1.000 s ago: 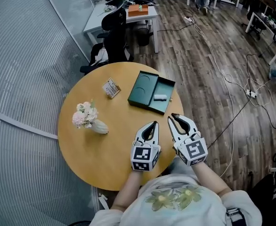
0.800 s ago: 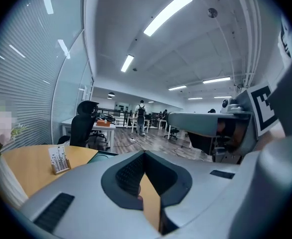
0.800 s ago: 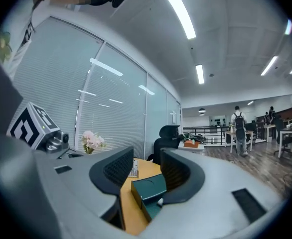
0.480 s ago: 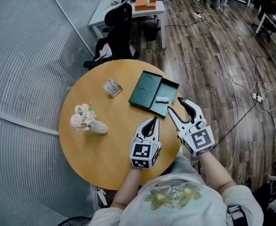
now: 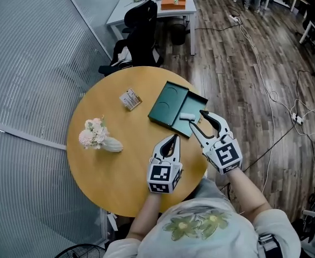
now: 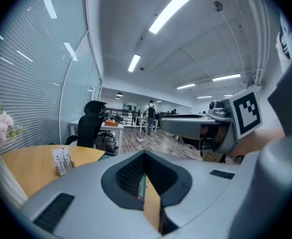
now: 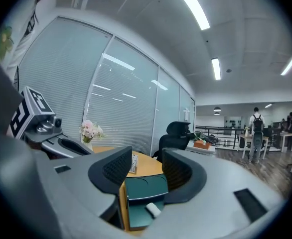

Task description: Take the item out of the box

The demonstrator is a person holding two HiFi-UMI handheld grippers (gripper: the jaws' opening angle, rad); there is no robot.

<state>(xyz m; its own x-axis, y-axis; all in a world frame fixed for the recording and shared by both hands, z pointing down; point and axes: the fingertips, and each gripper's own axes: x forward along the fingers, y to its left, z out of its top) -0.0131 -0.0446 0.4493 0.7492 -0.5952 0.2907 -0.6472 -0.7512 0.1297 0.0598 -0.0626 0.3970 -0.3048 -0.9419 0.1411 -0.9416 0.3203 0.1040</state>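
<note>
1. Jaws of the left gripper [image 5: 174,138] are seen pressed together in the left gripper view [image 6: 145,154], with nothing between them; it is held over the round wooden table [image 5: 109,179] at about 5 o'clock.
2. The right gripper [image 5: 198,118] is held at the table's 3 o'clock edge, its jaws spread wide apart and clamped on nothing [image 7: 146,169].
3. The small white item [image 5: 187,116] is seen low in the gap ahead of those jaws in the right gripper view [image 7: 153,209], untouched by the pads.
4. The item is lying inside the open green box [image 5: 168,102], in the half nearer the right gripper; the box is placed at about 1 o'clock on the table.
5. A vase of pale pink flowers [image 5: 95,135] is set at 9 o'clock, well apart from the box.
6. A small card stand [image 5: 129,99] is found near 12 o'clock.
7. Beyond the table, a black office chair [image 5: 142,28] and a white desk [image 5: 147,11] are seen.
</note>
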